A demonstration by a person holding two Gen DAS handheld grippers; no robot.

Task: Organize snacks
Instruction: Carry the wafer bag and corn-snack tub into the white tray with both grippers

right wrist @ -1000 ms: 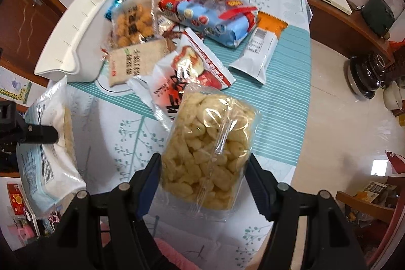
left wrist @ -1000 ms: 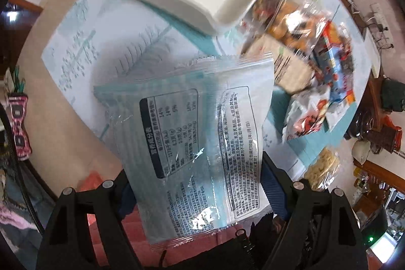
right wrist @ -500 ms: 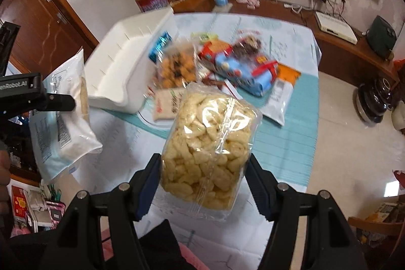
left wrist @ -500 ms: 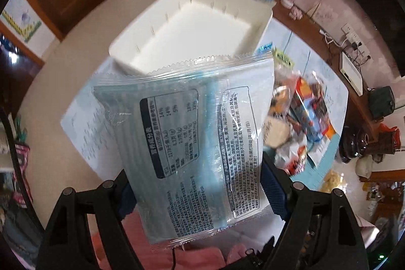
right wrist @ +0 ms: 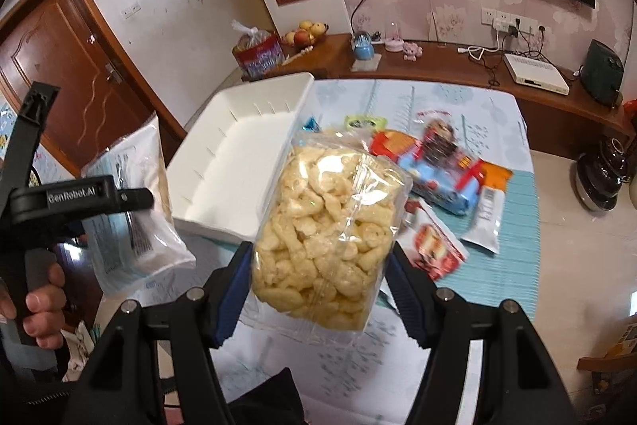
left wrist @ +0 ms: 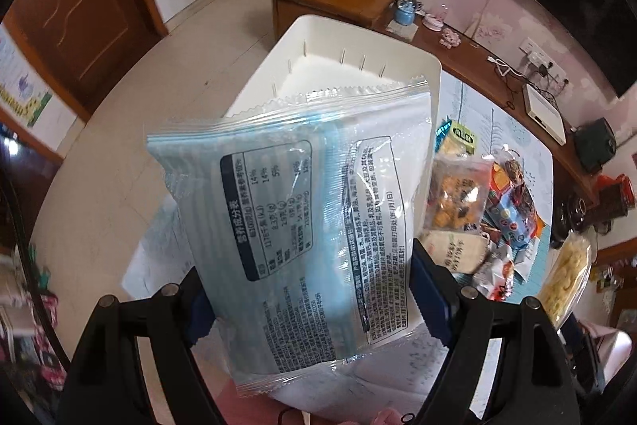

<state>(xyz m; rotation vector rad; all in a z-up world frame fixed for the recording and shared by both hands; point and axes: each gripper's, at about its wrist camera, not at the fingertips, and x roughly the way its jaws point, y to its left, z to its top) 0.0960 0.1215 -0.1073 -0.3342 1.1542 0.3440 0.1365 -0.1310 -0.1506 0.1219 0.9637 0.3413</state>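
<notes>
My left gripper (left wrist: pixel 306 289) is shut on a white and blue snack packet (left wrist: pixel 294 202), printed back facing the camera, held in the air in front of the white bin (left wrist: pixel 350 58). The packet hides the bin's near part. My right gripper (right wrist: pixel 318 285) is shut on a clear bag of pale puffed snacks (right wrist: pixel 326 226), held above the table to the right of the bin (right wrist: pixel 239 154). The left gripper (right wrist: pixel 99 198) and its packet (right wrist: pixel 131 222) show at the left of the right wrist view. The bin's visible inside holds nothing.
Several loose snack packets (right wrist: pixel 442 166) lie on the table (right wrist: pixel 513 226) to the right of the bin, also in the left wrist view (left wrist: pixel 477 210). A wooden sideboard (right wrist: pixel 458 66) with a fruit bowl and a router stands behind the table.
Both grippers have risen and tilted up with their bags. The bin's open inside and the room beyond now show where the tabletop filled the views.
</notes>
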